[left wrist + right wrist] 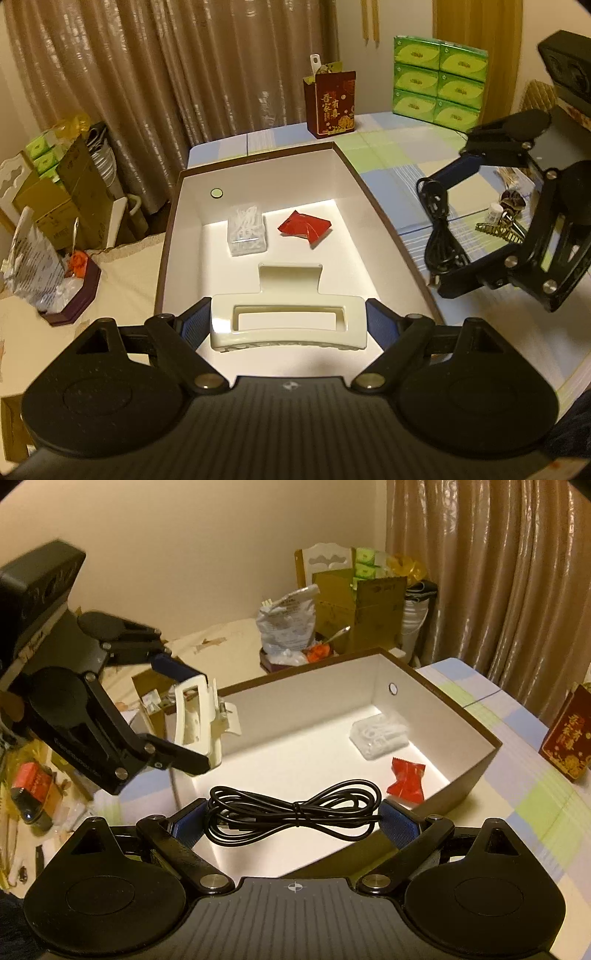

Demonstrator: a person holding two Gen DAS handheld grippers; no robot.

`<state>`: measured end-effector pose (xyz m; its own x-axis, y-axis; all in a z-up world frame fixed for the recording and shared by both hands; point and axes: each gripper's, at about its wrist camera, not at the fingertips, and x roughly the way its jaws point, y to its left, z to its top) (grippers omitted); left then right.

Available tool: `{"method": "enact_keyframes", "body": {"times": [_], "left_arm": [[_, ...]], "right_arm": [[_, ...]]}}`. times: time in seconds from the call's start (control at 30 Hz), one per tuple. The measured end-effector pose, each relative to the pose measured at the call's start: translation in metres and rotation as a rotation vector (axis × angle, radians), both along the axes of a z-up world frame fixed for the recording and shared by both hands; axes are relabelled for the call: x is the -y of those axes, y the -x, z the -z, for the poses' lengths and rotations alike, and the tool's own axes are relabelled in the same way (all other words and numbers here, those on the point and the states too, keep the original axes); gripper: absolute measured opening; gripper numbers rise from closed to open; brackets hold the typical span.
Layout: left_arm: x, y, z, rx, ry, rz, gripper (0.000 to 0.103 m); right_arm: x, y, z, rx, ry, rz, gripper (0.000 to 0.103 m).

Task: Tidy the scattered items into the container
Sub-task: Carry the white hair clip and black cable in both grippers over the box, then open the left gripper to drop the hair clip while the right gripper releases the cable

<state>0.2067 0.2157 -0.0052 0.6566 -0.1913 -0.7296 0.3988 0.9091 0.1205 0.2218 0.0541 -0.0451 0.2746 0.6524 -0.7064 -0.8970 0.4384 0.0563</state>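
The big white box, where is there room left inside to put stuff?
Inside the brown-edged white box, the near floor is bare, below the red candy wrapper and clear plastic packet. The far wall with the round sticker is crowded.

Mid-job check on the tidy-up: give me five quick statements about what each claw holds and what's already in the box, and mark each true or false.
1. The left claw grips a cream hair clip. True.
2. The right claw is empty. False: it is shut on a bundled black cable.
3. A red candy wrapper lies inside the box. True.
4. The clear plastic case sits outside the box on the tablecloth. False: it is on the box floor, beside the red wrapper.
5. The hair clip already rests on the box floor. False: the claw holds it above the box.
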Motion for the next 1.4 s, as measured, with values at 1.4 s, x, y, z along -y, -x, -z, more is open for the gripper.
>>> {"method": "enact_keyframes", "body": {"times": [1.4], "left_arm": [[-0.008,-0.174,0.077,-0.159,-0.14,0.145,0.086]], "right_arm": [[-0.097,-0.122,0.088,0.068,0.278,0.046,0.094]]}}
